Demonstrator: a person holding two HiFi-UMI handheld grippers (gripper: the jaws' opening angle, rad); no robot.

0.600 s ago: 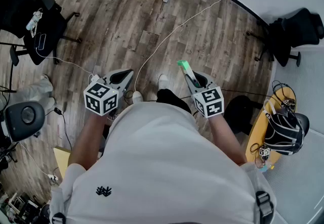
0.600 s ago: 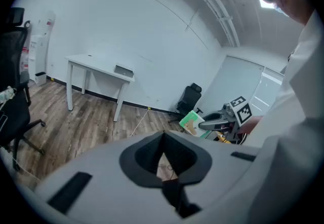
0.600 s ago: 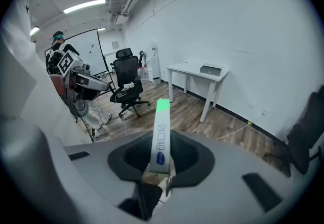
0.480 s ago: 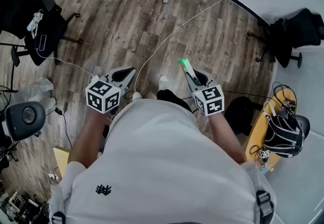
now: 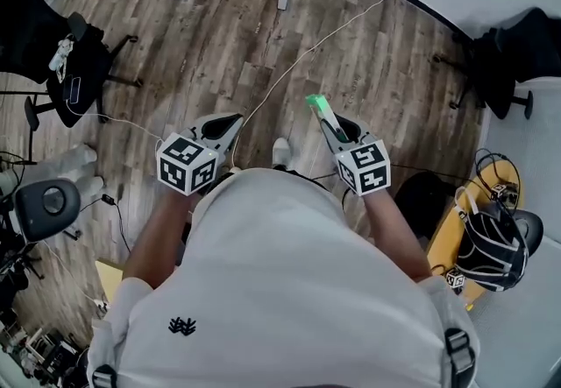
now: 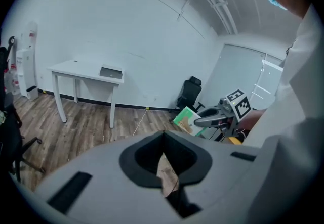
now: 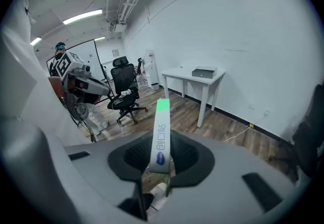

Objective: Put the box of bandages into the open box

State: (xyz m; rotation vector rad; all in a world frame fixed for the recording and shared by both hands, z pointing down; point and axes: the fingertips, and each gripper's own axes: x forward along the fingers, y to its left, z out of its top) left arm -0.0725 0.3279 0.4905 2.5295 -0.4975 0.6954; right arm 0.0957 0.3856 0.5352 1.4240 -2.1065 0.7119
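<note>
Just ahead of the person's white shirt (image 5: 280, 290), the left claw (image 5: 221, 126) at 10 o'clock is clenched on nothing. At 2 o'clock the right claw (image 5: 331, 126) grasps the box of bandages (image 5: 317, 107), held edge-up above the wood floor (image 5: 263, 27). Farther off at 12 o'clock, a white surface (image 7: 182, 73) carries a small grey box (image 7: 204, 72).

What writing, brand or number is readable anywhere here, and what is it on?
"创口贴", as best it reads: on the narrow edge of the box of bandages.
Blue oval logo below it: too small to read.
Shirt emblem: a symbol, no letters.
</note>
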